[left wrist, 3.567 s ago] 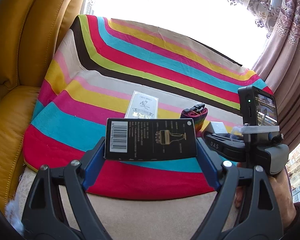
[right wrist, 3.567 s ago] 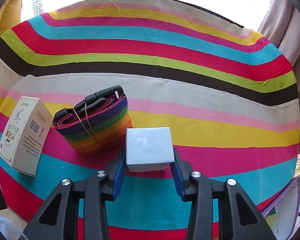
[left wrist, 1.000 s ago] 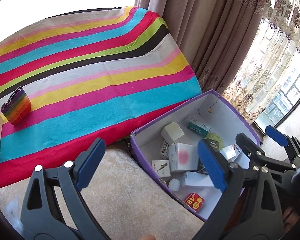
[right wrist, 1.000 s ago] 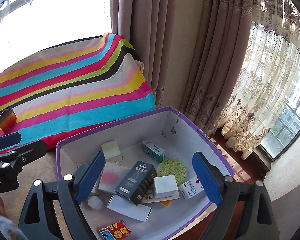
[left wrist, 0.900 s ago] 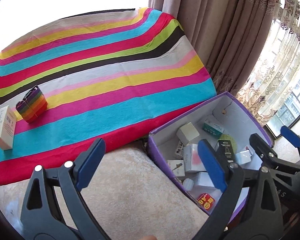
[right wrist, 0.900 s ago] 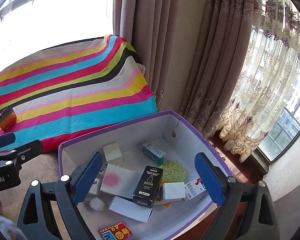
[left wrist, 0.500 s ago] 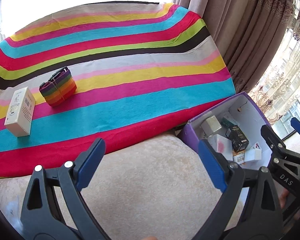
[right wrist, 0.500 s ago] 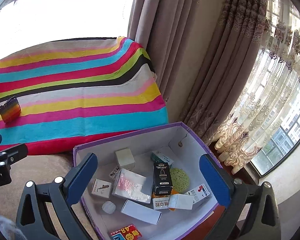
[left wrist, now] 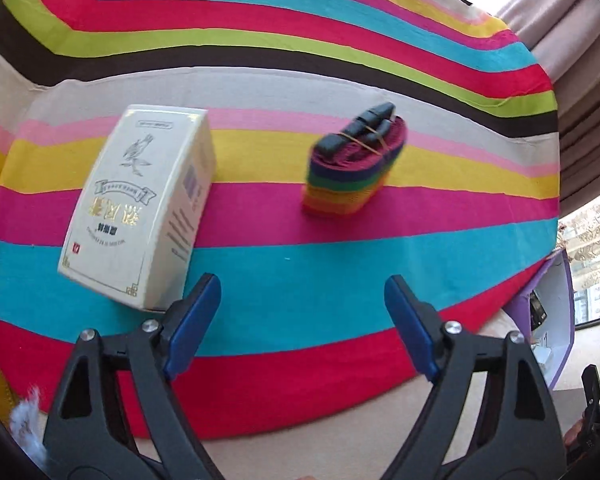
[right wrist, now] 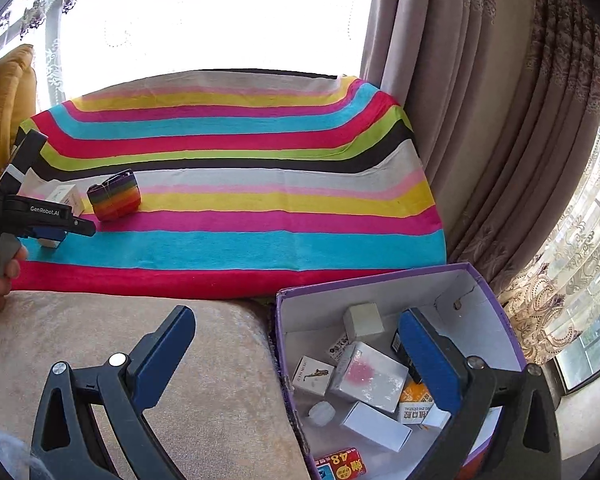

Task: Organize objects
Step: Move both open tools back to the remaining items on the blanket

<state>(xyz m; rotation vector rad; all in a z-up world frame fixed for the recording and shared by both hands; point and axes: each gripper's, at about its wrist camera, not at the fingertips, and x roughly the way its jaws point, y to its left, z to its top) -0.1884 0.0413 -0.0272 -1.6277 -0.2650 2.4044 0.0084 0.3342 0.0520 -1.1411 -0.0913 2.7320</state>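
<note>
A white box with gold lettering (left wrist: 140, 216) lies on the striped cloth (left wrist: 300, 268), ahead and left of my open, empty left gripper (left wrist: 300, 320). A rolled rainbow strap with a black buckle (left wrist: 356, 168) lies ahead and slightly right of it. In the right wrist view the strap (right wrist: 114, 196) and the white box (right wrist: 66, 196) sit far left, with the left gripper (right wrist: 64, 228) beside them. My right gripper (right wrist: 296, 352) is open and empty over the edge of the purple box (right wrist: 380, 280), which holds several small boxes.
A beige plush cushion (right wrist: 140, 340) lies between the cloth and the purple box. Curtains (right wrist: 480, 120) hang at the right by the window. A yellow leather armrest (right wrist: 4, 100) stands at far left. The purple box edge (left wrist: 556, 312) shows at the left wrist view's right.
Both grippers dropped their boxes into the purple box and opened. The left gripper has swung back to the cloth, close to the white box and strap. The right gripper pulled back slightly.
</note>
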